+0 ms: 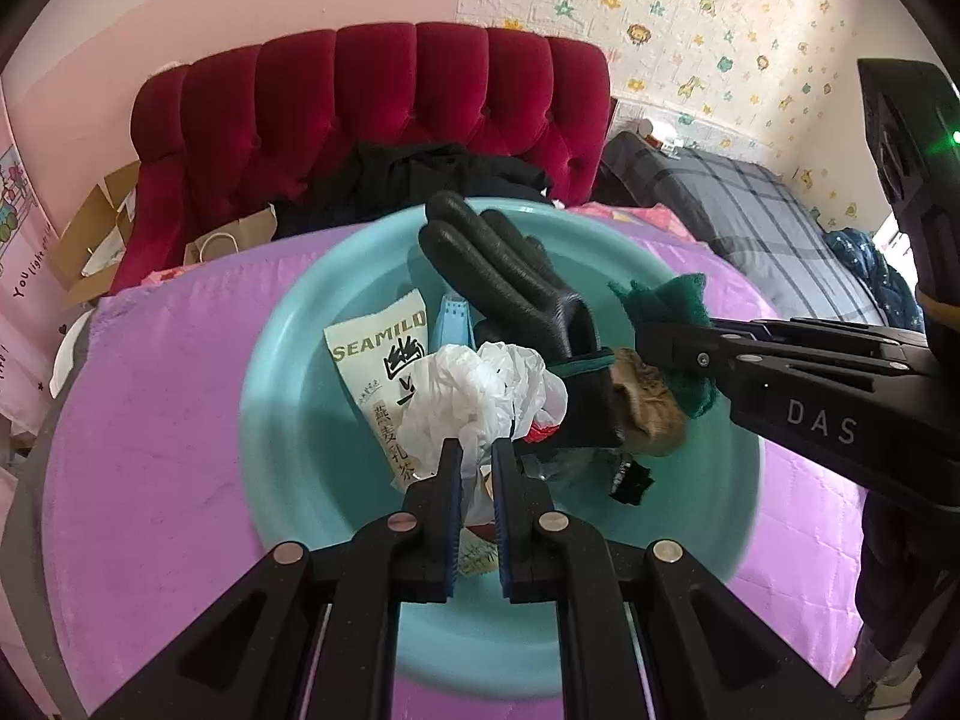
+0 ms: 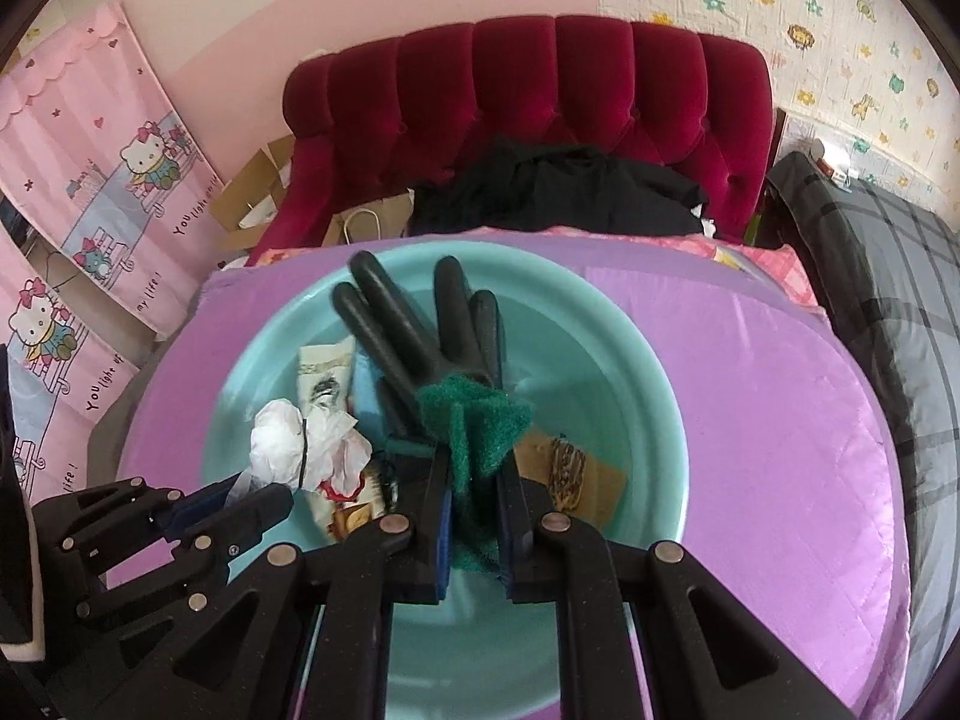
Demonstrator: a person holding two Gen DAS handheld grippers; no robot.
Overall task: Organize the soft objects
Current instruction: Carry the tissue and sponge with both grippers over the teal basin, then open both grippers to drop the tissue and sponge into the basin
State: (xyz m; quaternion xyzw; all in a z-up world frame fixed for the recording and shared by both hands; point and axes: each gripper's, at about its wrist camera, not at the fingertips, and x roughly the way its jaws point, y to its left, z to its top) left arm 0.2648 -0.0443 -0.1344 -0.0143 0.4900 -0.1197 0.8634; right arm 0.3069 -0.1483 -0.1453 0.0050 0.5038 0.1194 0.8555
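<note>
Currently over round turquoise plastic basin (image 1: 282, 360): left gripper (image 1: 477, 450) fingers pinching crumpled white plastic bag (image 1: 480, 396); right gripper (image 2: 474, 474) clamping green scouring cloth (image 2: 474, 420). Recommended: lower before releasing, clear of black rubber glove (image 1: 516, 276).

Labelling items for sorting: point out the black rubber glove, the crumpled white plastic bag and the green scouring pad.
black rubber glove (image 2: 420, 324): right wrist view, finger base.
crumpled white plastic bag (image 1: 480, 390): left wrist view, middle.
green scouring pad (image 2: 474, 426): right wrist view, upper face.

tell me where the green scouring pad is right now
The green scouring pad is clamped in the right gripper, held over the teal basin, just in front of the black glove.
</note>
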